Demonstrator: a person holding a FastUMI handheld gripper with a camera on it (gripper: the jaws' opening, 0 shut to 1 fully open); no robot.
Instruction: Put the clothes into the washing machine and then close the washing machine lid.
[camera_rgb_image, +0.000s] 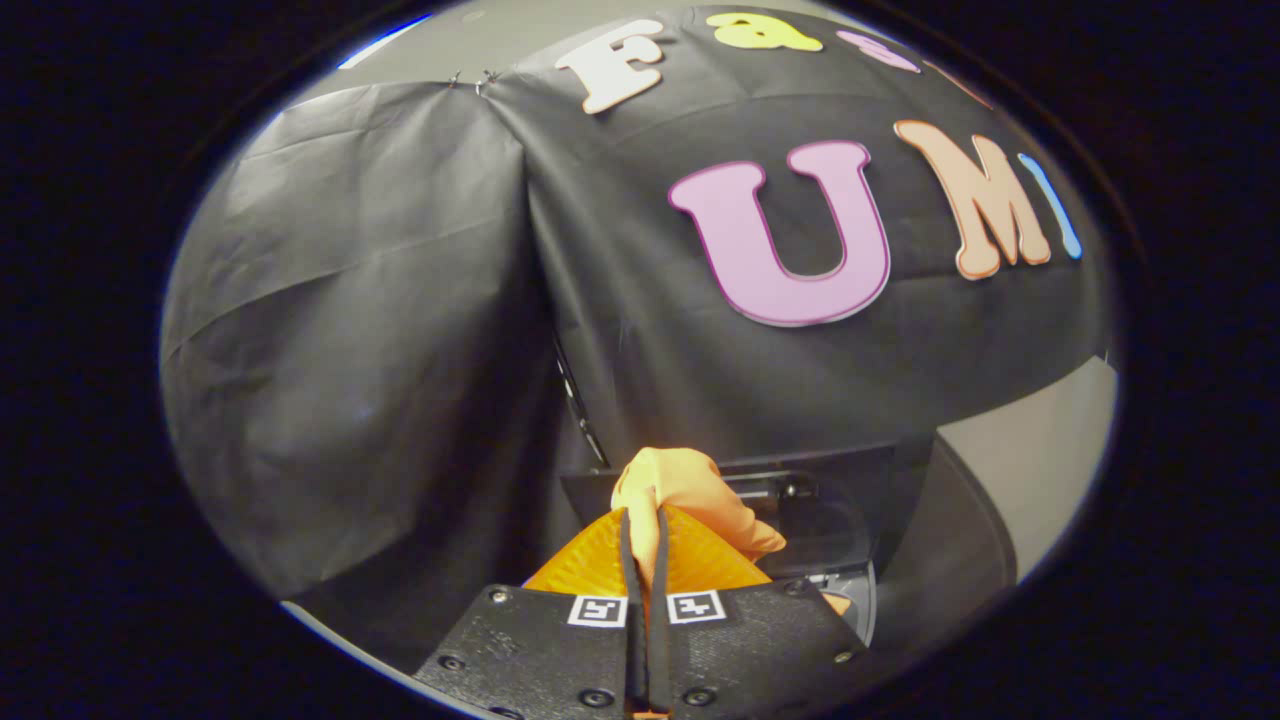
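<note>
My gripper (645, 515) is shut on a piece of orange cloth (690, 490). The cloth bunches up above the fingertips and hangs out to the right of them. Just beyond the fingers stands the washing machine (860, 600), dark with a raised lid (810, 475) whose clear window faces me. The gripper holds the cloth in the air in front of the lid, above the machine's opening, which the fingers mostly hide.
The booth's black cloth wall (400, 330) hangs close behind the machine and folds into a corner at the left. A pale floor or wall strip (1040, 470) shows to the right of the machine.
</note>
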